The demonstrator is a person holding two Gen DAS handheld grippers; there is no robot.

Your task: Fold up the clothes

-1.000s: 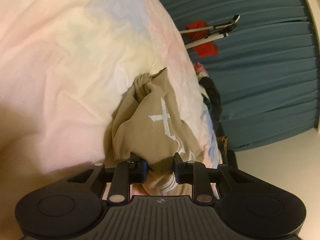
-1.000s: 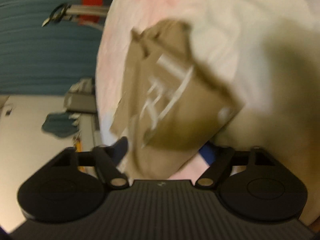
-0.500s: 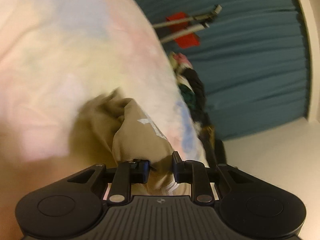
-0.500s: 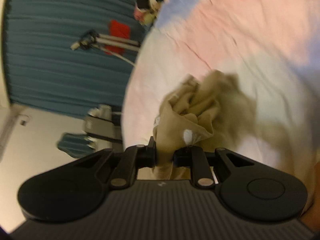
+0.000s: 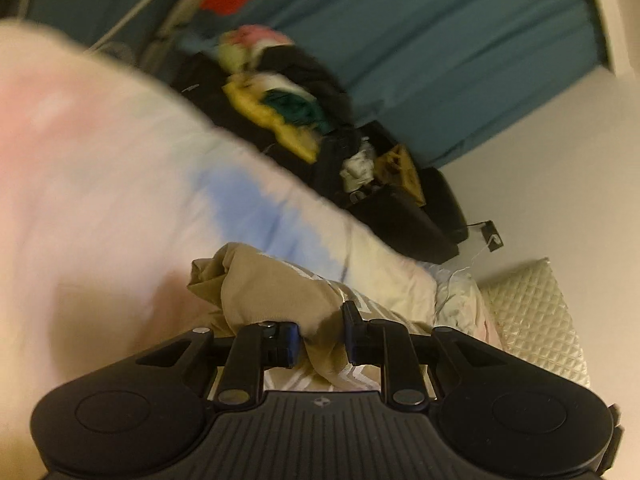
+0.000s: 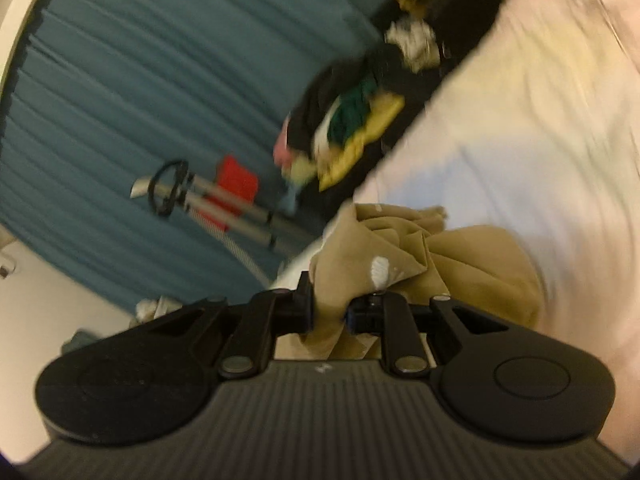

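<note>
In the left wrist view, the tan garment [image 5: 276, 296] is bunched directly in front of the left gripper [image 5: 320, 334], a fold of it running back between the two fingers and down toward the gripper body. White printed stripes show on the cloth just below the fingers. In the right wrist view, the same tan garment [image 6: 424, 264] is crumpled in a heap ahead and to the right of the right gripper [image 6: 328, 308], with a strip of cloth drawn down between its fingers and a small white patch on the fabric just above them.

The garment lies on a bed covered by a pastel sheet [image 5: 120, 184] in pink, cream and blue patches; the sheet is motion-blurred in both views. At the near right of the left view sits a quilted cream pillow [image 5: 536, 320]. Beyond the far edge of the bed is a dark pile of clothes [image 5: 288, 108] with yellow, green and pink pieces among them. Farther back hangs a teal curtain [image 5: 440, 52], and in front of it stands a metal rack [image 6: 224, 208] carrying something red, beside a pale wall.

The left jaws are narrow, pinching the tan cloth between them. The right jaws are likewise nearly together, clamped on a fold of the same garment.
</note>
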